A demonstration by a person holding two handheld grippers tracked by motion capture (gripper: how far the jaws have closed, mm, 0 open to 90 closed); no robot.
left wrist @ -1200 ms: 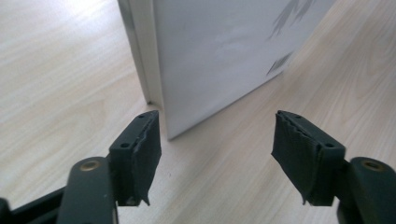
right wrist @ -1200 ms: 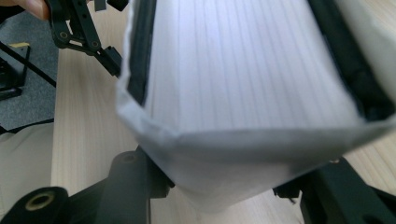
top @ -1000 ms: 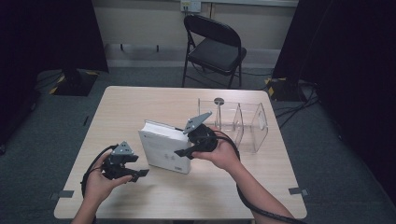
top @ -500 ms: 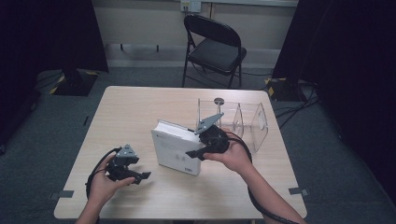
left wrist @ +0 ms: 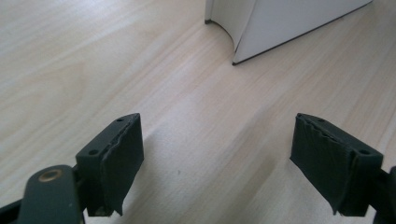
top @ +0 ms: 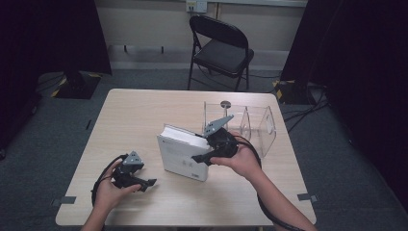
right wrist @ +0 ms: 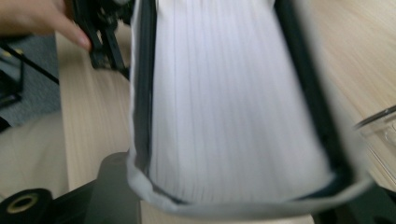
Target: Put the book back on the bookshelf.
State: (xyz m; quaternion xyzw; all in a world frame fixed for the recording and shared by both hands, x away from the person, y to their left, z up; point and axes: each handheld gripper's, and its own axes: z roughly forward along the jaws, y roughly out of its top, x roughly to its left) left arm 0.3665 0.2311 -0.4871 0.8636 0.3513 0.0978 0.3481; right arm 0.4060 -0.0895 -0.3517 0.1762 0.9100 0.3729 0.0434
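White book [top: 182, 156] standing on edge, tilted, clamped at its page side by the right hand-held gripper [top: 210, 155], its lower edge seemingly on the worktop [top: 144, 110]. Seen close in the right gripper view as a block of white pages [right wrist: 224, 102] pinched between the two black jaws, blurred. Just behind and to the right of that hand-held gripper, a clear divided rack [top: 252, 126], near but apart from the book. Left of the book and well apart, the left hand-held gripper [top: 144, 183], low over bare worktop in the left hand [top: 108, 187], jaws spread wide on nothing. Ahead of it in the left gripper view, the book's near corner [left wrist: 280, 23]. Beyond the worktop, a folding chair [top: 219, 48] on the floor.
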